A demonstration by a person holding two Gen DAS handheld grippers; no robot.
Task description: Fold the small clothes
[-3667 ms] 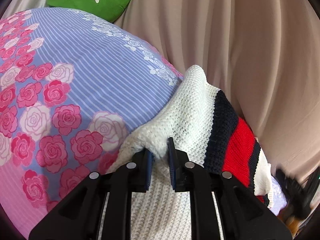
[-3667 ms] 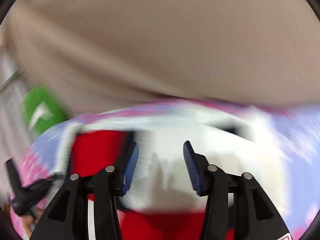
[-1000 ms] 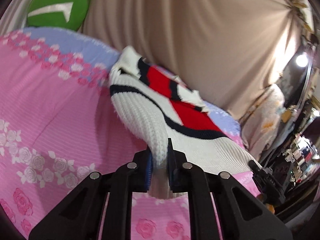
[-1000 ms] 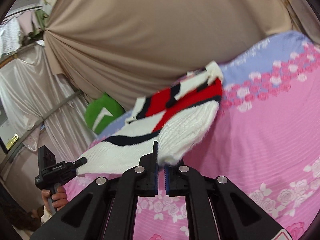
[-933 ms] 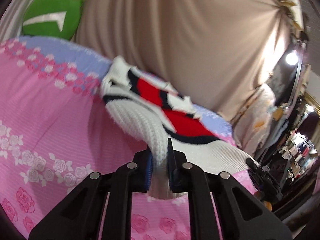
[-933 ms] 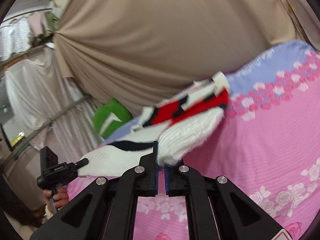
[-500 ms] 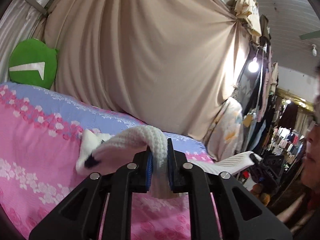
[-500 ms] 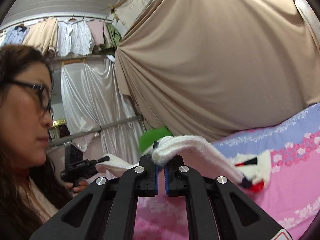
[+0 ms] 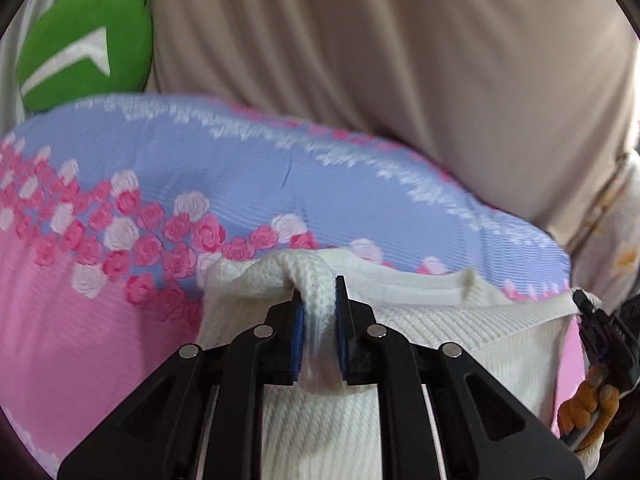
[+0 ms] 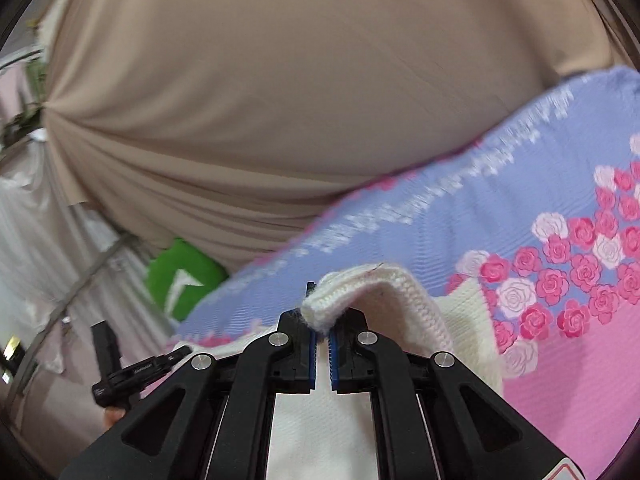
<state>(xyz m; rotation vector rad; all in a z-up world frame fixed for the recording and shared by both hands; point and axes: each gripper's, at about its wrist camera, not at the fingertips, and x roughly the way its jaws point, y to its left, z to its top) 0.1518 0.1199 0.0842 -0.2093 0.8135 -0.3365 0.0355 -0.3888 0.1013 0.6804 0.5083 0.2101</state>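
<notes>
A white knitted sweater (image 9: 460, 320) lies spread over the pink and lilac rose-print bedspread (image 9: 168, 184), only its white side showing. My left gripper (image 9: 319, 312) is shut on a bunched fold of its knit edge. In the right wrist view my right gripper (image 10: 321, 336) is shut on another thick white edge of the sweater (image 10: 384, 292), which humps up over the fingertips. The other gripper shows at the frame edge in each view: right one (image 9: 600, 332), left one (image 10: 132, 372), each held by a hand.
A beige curtain (image 9: 380, 60) hangs right behind the bed. A green cushion (image 9: 80, 48) with a white arrow sits at the bed's far left corner. Pale drapes and a rail (image 10: 72, 272) stand to the left in the right wrist view.
Both grippers swept forward over the bed with the sweater held, and tipped downward. The red and navy stripes have dropped from sight; only white knit shows now.
</notes>
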